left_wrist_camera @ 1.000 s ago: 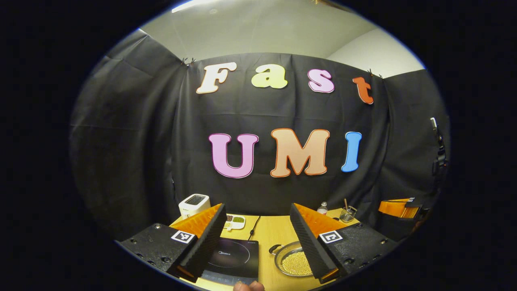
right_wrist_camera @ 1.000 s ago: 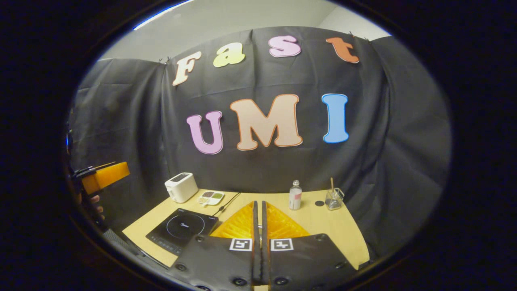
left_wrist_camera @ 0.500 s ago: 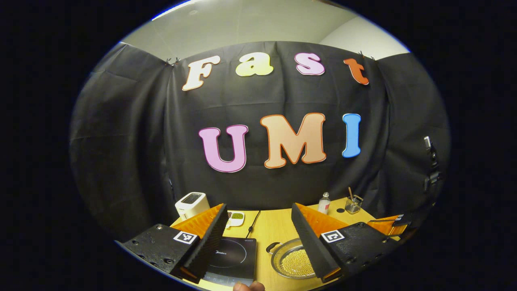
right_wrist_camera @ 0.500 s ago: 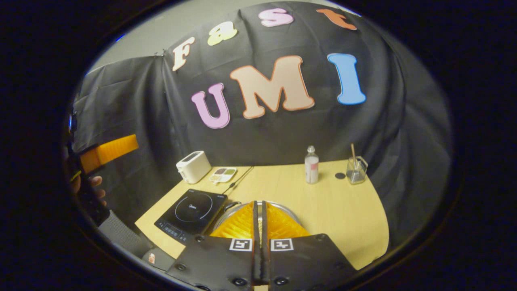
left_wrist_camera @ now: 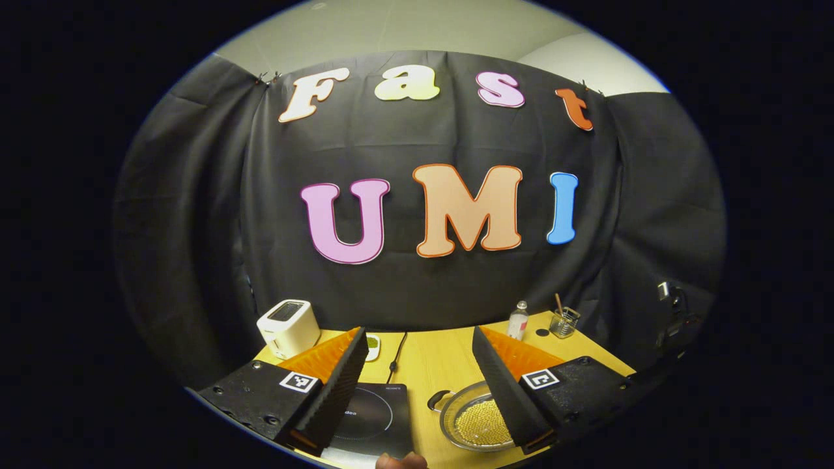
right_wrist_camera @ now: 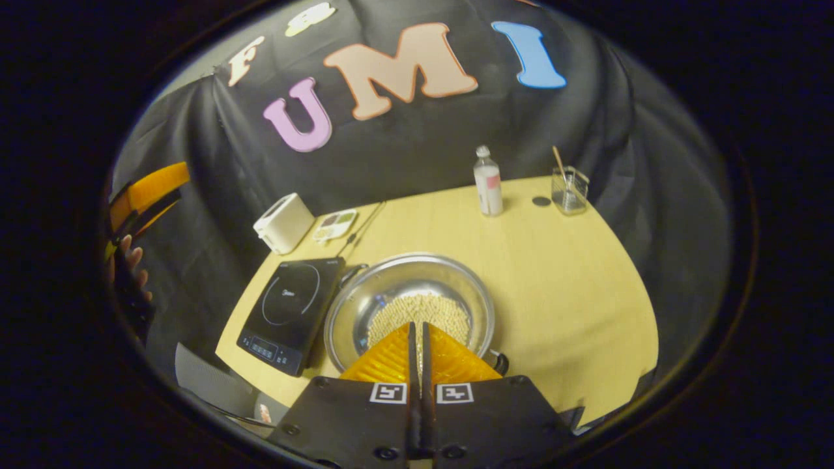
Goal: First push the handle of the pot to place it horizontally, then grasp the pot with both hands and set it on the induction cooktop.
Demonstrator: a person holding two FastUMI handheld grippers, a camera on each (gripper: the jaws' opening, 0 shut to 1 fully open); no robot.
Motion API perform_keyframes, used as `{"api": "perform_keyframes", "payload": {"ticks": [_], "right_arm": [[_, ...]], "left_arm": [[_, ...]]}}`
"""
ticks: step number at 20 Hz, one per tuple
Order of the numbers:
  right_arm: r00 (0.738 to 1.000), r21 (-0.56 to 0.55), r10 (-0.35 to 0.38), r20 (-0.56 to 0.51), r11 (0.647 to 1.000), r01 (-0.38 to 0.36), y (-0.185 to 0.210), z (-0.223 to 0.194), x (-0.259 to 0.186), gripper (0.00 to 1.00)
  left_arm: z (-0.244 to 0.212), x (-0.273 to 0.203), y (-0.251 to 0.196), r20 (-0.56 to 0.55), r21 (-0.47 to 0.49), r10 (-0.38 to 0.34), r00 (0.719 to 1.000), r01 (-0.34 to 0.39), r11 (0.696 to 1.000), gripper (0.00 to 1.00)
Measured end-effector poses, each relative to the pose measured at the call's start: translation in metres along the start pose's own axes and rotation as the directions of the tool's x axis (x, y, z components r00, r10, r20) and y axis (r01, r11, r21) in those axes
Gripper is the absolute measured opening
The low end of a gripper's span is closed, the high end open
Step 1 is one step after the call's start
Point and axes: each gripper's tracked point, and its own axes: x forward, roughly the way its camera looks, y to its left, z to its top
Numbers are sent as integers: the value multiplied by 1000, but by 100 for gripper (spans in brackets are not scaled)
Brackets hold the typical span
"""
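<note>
Two grippers, one pot, one cooktop; entries run near to far.

Right gripper (right_wrist_camera: 417, 335): fingers together with nothing between them, poised above the near rim of the pot (right_wrist_camera: 409, 312). Judged step: pushing the pot handle round to horizontal. A dark handle (right_wrist_camera: 497, 362) shows at the near-right rim, just beside the fingers; a second handle (right_wrist_camera: 352, 272) sits at the far-left rim, close to the induction cooktop (right_wrist_camera: 291, 311). Advice: come down beside the near handle, push sideways with the closed tips, low and slow, so the pot turns rather than slides or tips its load of pale beans (right_wrist_camera: 420, 314).

Left gripper (left_wrist_camera: 417, 365): fingers wide apart, holding nothing, hanging above the table (right_wrist_camera: 573, 286) with cooktop and pot below it.

Pot: on the table, immediately right of the cooktop, not yet on it.

Farther items, well apart from the pot: toaster (right_wrist_camera: 283, 223), small sectioned dish (right_wrist_camera: 333, 225), cable (right_wrist_camera: 362, 227), bottle (right_wrist_camera: 488, 182), glass jar with stick (right_wrist_camera: 568, 189). None obstructs the short path leftward.
</note>
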Motion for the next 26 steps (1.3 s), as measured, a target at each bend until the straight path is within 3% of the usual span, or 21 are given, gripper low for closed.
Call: {"api": "perform_keyframes", "payload": {"ticks": [5, 8, 12, 17, 26], "right_arm": [[981, -5, -115, -157, 993, 115, -9, -56, 15, 3], [968, -17, -169, -183, 985, 169, -9, -65, 20, 3], [950, -39, -199, -242, 980, 195, -17, -82, 20, 3], [934, -67, -177, -311, 984, 165, -31, -96, 20, 3], [902, -22, -117, -416, 993, 119, -43, -115, 25, 3]], "left_arm": [[-22, 14, 24, -35, 14, -60, 998, 60, 998, 98], [-39, 23, 30, -68, -12, -102, 993, 101, 995, 98], [-52, 34, 40, -109, -10, -83, 991, 83, 997, 98], [-72, 43, 30, -184, -29, -52, 982, 48, 998, 99], [-79, 50, 13, -213, -32, -14, 977, 7, 999, 99]]}}
